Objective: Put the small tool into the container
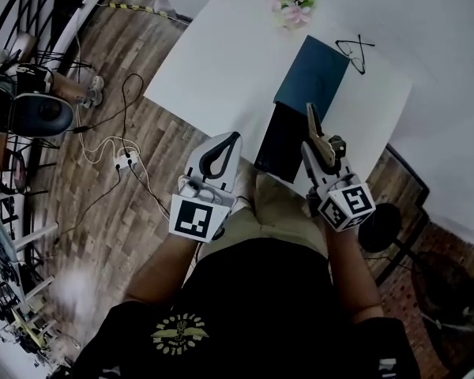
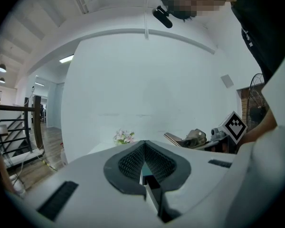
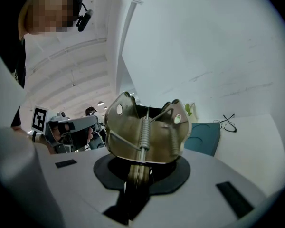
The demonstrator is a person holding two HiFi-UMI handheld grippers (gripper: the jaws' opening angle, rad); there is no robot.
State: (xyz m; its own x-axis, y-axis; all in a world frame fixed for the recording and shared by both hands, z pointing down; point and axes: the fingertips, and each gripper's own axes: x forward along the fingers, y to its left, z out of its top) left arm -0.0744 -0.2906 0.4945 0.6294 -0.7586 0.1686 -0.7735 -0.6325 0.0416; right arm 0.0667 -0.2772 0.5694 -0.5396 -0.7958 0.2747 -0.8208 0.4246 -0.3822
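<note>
Two grippers sit low in the middle of the head view, and only one carries anything. The right gripper [image 1: 322,158] has its jaws narrow, clamped on one end of the small brass-coloured sprung metal tool [image 3: 145,127], which juts up and forward past the pads. The left gripper [image 2: 143,163], at lower centre-left, has its jaws pressed together on nothing.

I judge the step in hand to be carrying the tool over to the flat dark teal rectangular container [image 1: 310,73], which lies just above the tool's tip in the head view. The tool's weight hangs beyond the pads and it could pivot, so I'd grip it firmly and move it slowly. I'd lower it close to the container before letting go, with the left gripper out of the way. I can't tell whether the container's darker near part is its open tray or a lid.

The tool looks like folded sheet metal, with a coil spring down its middle and a round hole in each ear. It seems hard and likely slippery.
</note>
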